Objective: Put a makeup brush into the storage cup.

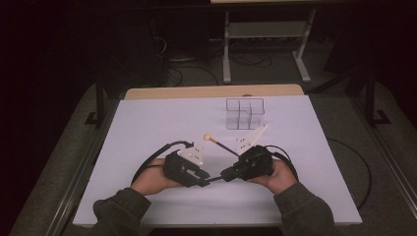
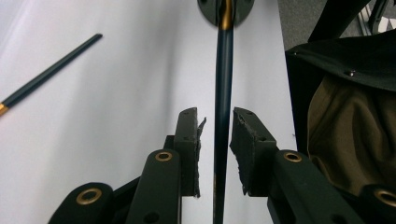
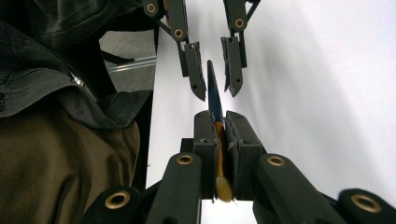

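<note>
Right gripper clamped on dark brush near its orange end, handle reaching out between spread jaws of left gripper, untouched by either pad, low over white table; second brush lying just beyond, near clear organizer.

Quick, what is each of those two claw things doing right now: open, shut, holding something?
Left gripper: open, its jaws on either side of the dark stick without clamping it.
Right gripper: shut on the dark stick.
</note>
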A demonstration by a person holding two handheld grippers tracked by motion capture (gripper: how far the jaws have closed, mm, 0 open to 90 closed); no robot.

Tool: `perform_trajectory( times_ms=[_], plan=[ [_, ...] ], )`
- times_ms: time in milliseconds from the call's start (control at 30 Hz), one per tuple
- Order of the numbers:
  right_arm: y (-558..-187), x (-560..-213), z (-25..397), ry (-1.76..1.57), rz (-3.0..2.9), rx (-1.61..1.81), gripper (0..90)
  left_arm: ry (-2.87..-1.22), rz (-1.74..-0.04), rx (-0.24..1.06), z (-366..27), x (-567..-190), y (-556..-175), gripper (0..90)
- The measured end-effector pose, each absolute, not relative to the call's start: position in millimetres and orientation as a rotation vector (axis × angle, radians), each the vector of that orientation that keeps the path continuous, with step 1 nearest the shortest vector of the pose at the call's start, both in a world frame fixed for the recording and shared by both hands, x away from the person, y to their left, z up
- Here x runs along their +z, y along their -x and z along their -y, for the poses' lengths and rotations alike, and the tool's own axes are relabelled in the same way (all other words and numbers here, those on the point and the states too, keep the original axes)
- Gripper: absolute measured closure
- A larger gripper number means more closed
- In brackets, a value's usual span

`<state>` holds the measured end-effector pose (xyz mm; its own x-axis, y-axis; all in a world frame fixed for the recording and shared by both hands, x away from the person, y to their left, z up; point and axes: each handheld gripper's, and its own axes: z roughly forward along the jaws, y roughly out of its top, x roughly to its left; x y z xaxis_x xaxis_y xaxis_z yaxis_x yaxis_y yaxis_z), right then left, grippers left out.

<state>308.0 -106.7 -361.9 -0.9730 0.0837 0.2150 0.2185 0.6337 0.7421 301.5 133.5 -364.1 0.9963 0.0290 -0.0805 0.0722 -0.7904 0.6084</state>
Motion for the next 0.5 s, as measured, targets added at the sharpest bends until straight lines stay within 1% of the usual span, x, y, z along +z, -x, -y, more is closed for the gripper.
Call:
perform_trajectory(
  times_ms=[233, 500],
  plan=[
    [-307.9, -360.3, 108.6, 0.247, 2.710, -1.245, 83.2, -2.497, -0.079, -0.084, -138.1, -365.5, -301.1, 73.3],
    [-307.2, -359.3, 106.4, 0.237, 2.719, -1.239, 83.2, -2.535, -0.037, -0.096, -132.4, -367.9, -300.7, 83.0]
  ],
)
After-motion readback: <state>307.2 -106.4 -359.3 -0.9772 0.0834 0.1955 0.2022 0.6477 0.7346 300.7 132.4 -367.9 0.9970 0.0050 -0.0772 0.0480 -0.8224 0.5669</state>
